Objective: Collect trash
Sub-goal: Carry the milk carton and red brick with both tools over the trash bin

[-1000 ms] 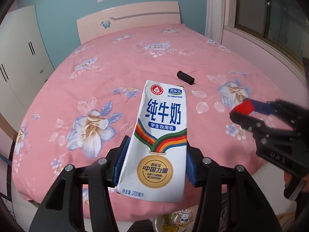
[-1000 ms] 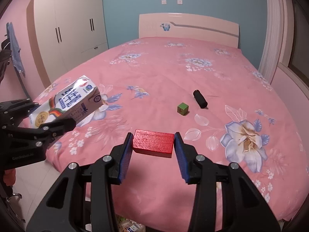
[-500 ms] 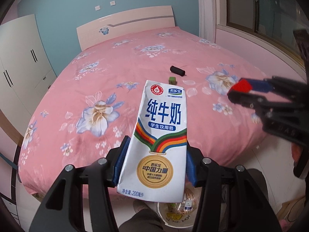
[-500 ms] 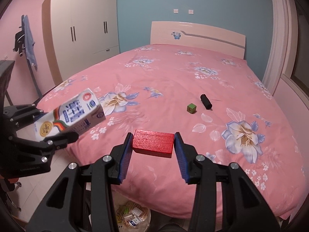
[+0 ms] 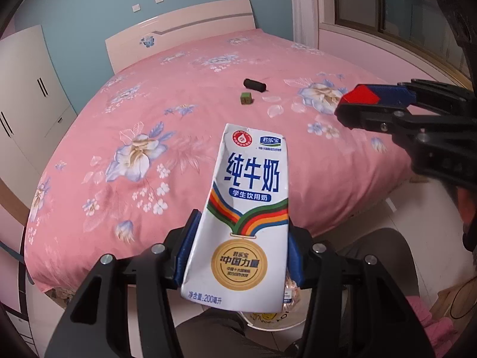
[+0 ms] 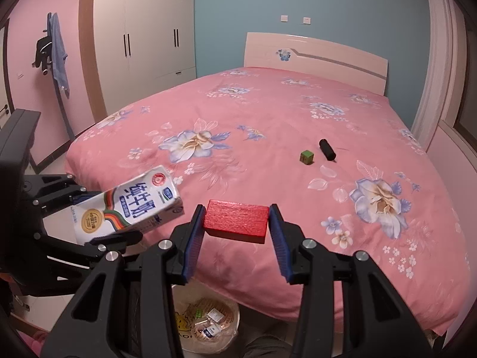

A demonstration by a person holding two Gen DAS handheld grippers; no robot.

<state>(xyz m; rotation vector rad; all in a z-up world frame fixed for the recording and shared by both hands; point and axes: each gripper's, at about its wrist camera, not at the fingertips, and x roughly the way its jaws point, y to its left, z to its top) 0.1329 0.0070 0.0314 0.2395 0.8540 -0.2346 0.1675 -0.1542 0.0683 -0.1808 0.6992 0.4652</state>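
Milk carton: the white carton point(image 5: 249, 217) is clamped by its lower sides between the blue pads of the left tongs point(image 5: 238, 250), held in the air off the near edge of the bed, printed face to the camera.
Red block: a flat red block point(image 6: 236, 220) is gripped at its two ends by the right tongs point(image 6: 235, 232), also lifted clear of the bed.
Left tongs: closed on the carton, at the left of the right wrist view.
Right tongs: closed on the block, reaching in from the right of the left wrist view.
Trash bin: a round bin point(image 6: 205, 325) lined with a bag stands on the floor under both tongs, wrappers inside it.
Bed: pink floral cover point(image 6: 268, 125), headboard at the far end.
Green cube: a small cube point(image 6: 306, 157) lies on the cover, far right.
Black cylinder: a short cylinder point(image 6: 327, 149) lies just beside the cube, apart from it.
Wardrobe: white doors point(image 6: 143, 38) at far left.
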